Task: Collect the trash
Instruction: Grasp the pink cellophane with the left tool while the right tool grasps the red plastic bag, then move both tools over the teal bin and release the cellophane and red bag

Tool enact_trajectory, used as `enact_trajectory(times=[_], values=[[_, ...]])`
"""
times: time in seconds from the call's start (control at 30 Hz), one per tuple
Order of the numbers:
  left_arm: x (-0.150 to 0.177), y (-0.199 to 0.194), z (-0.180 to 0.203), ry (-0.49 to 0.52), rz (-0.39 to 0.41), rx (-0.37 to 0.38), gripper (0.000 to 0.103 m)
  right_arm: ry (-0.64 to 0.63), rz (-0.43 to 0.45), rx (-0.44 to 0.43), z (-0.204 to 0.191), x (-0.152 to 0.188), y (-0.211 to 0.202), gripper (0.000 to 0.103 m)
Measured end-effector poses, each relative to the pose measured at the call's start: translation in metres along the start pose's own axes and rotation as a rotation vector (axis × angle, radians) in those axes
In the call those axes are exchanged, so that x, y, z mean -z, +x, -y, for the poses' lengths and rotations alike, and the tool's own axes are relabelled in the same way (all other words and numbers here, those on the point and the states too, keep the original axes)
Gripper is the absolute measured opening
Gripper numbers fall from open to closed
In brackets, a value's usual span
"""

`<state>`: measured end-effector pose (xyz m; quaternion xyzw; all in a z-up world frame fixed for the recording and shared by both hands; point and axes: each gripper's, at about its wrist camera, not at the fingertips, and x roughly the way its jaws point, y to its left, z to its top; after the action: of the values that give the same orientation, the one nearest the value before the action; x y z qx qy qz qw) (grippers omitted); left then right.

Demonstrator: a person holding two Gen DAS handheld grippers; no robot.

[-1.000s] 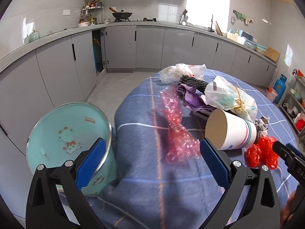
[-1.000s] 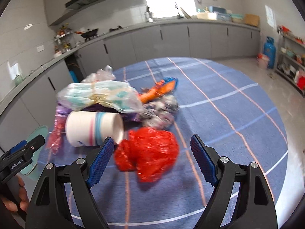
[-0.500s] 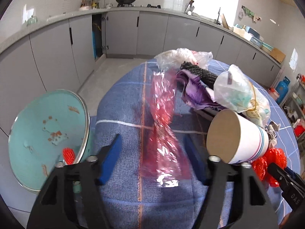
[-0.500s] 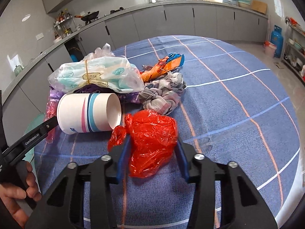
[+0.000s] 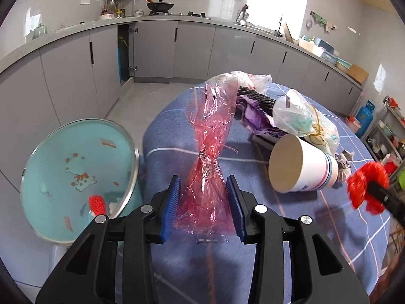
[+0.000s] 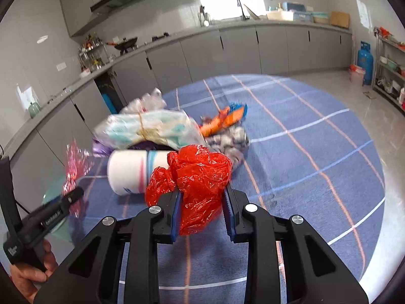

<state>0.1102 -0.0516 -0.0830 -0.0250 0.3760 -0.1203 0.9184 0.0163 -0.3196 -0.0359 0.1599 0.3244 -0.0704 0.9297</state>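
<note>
A: Left wrist view: the left tool (image 5: 203, 202) has just been closing and pinches the pink cellophane wrapper (image 5: 210, 157), lifted off the tabletop (image 5: 177, 136). Swing it gently over the teal bin (image 5: 76, 177) just beside.

B: Right wrist view: the right tool (image 6: 202, 202), jaws just closing, grips the red plastic bag (image 6: 200, 177), clear of the paper cup (image 6: 129, 174). The bin's inside shows only in the left view.

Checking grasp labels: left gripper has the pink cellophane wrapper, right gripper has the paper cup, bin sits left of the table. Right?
Not quite. The right gripper is shut on the red plastic bag, not the paper cup, which lies on its side on the table behind the bag, as the right wrist view shows. The rest holds: the left gripper pinches the pink cellophane wrapper, and the bin sits left of the table.
</note>
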Motion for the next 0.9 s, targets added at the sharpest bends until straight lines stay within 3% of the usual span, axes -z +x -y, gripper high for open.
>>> enact_trajectory(times=[0.37, 0.9], values=[[0.000, -0.035, -0.022, -0.011, 0.060, -0.040, 0.038, -0.077, 0.008, -0.062, -0.047, -0.001, 0.000, 0.029], [-0.001, -0.052, -0.072, -0.063, 0.076, -0.118, 0.038, -0.223, 0.001, -0.199, -0.147, -0.006, 0.016, 0.029]])
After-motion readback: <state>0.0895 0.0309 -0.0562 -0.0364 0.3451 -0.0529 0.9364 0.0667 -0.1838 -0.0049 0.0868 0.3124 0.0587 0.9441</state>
